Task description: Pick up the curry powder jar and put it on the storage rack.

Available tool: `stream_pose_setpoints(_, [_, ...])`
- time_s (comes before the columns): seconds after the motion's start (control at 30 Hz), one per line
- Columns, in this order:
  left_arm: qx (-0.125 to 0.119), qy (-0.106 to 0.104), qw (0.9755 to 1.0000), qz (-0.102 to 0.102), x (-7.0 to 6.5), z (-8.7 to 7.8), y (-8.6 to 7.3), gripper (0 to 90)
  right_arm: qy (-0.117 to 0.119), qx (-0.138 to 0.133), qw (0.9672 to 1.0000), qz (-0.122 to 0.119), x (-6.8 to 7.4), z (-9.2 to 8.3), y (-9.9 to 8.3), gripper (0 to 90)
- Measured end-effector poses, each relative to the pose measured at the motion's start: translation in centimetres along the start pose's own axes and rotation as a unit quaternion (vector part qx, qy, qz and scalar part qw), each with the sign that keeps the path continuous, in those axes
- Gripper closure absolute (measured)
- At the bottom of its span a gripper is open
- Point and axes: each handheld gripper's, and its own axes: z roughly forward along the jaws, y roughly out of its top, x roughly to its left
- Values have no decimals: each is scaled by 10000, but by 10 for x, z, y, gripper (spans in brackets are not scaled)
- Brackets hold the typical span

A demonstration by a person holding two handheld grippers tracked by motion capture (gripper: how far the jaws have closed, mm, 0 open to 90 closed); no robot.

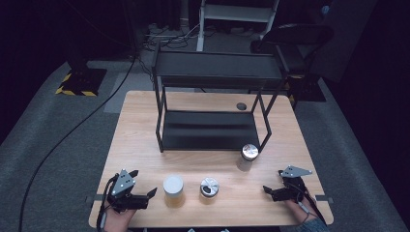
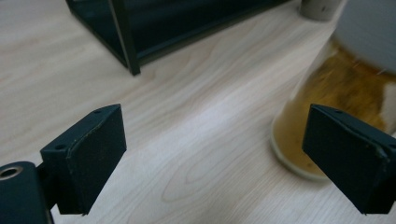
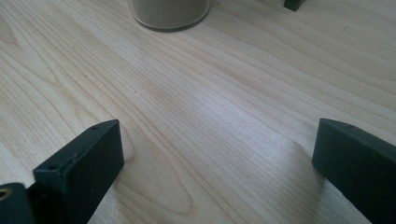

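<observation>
High view: the left gripper [image 1: 145, 186] rests near the front left corner of the desk [image 1: 140, 125], with its jaws standing wide and holding nothing. Just beside it, toward the middle of the front edge, stands a jar [image 1: 173, 191] with a white lid and amber contents. The right gripper [image 1: 273, 182] is near the front right corner, jaws also wide and empty. Between the two grippers, a low tin [image 1: 209, 187] with a silver top sits close to the front edge. A third jar [image 1: 248, 157] (silver lid, pale contents) stands further in, just beside the front right leg of the black rack [image 1: 208, 128], which occupies the middle and back of the desk.

In the left gripper view, the amber jar [image 2: 336, 107] is near the right jaw but not between the jaws. In the right gripper view, there is bare wood between the jaws, and the base of a jar [image 3: 169, 13] with pale contents is well apart, at the top.
</observation>
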Motion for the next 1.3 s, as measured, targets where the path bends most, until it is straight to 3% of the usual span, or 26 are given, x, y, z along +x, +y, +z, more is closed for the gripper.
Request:
stream_pose_setpoints(0.23, [-609,-180,9979,119,-3,-11,-9,64,-4,1,10000,1,0,0,0,19])
stream_pose_setpoints(0.33, [-762,-261,9967,124,-2,-13,-12,64,-4,1,10000,1,0,0,0,19])
stream_pose_setpoints(0.7, [-1317,-654,9891,70,6,-7,-23,57,-4,1,10000,0,0,0,0,19])
stream_pose_setpoints(1.03, [-1451,-964,9845,223,7,5,-15,56,-5,-1,10000,-2,0,0,0,19])
stream_pose_setpoints(1.3, [-1505,-1236,9806,231,9,14,-12,54,-12,-1,10000,3,1,-1,-1,18])
